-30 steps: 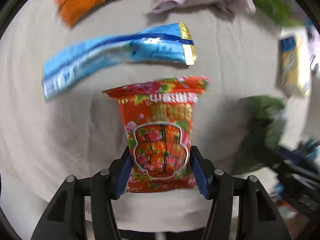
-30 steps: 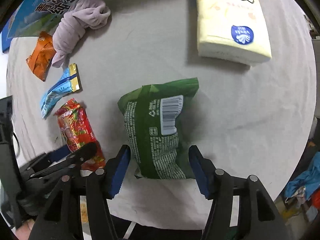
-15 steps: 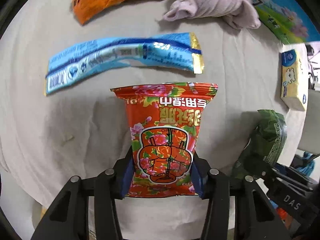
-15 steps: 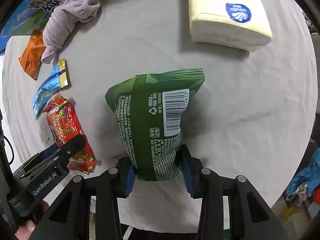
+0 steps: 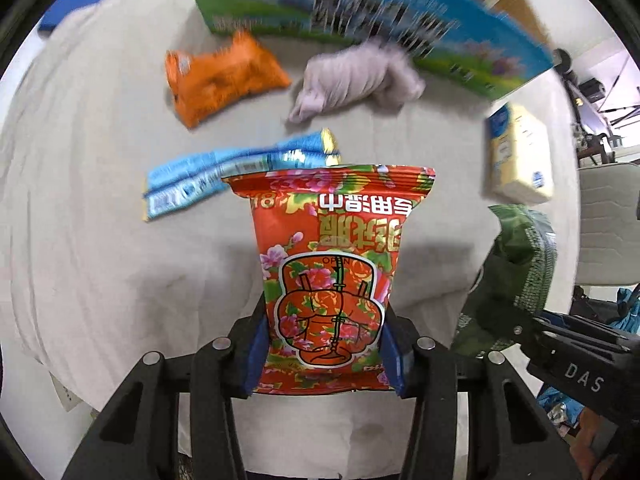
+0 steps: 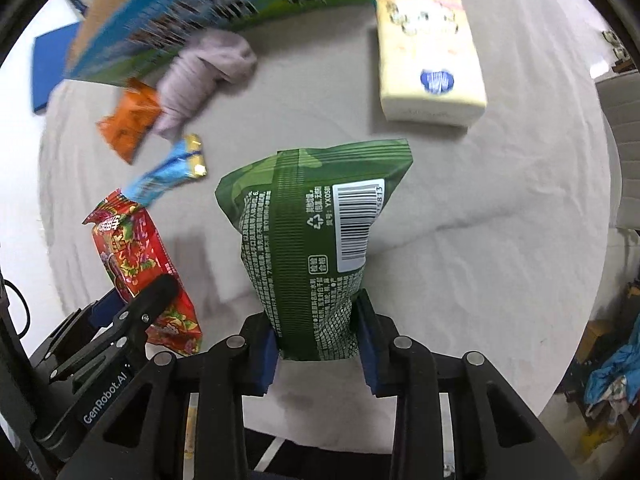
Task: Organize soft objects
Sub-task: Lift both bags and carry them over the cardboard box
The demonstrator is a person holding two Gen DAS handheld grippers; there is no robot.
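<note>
- We hold two snack bags clear of the cloth-covered table (image 5: 100, 280): the left gripper (image 5: 326, 354) clamps the bottom end of the red floral packet (image 5: 332, 264), the right gripper (image 6: 316, 340) the bottom end of the green packet (image 6: 308, 240).
- Both sets of jaws are closed on their bags; the right gripper's have just been closing, and its blue pads crease the green film inward.
- The risk, as we judge it: each bag is pinched only at one narrow end, and most of it stands free beyond the pads. A quick swing could let the slick film slide out or the bag fold over.
- A harder squeeze carries its own hazard: the air-filled green packet could burst or its contents get crushed.
- The two grippers work just beside each other; the right one shows at the edge of the left wrist view, so a careless crossing could knock one bag against the other.
- Both grippers point steeply down over the near edge of the table, the left almost straight down.
- Below lie the orange packet (image 5: 224, 80), the rolled grey cloth (image 5: 356, 80), the blue sachet (image 5: 236, 172), the yellow tissue pack (image 6: 430, 60) and the blue-and-green carton (image 5: 360, 16) at the far side, which we take for the likely drop-off.
</note>
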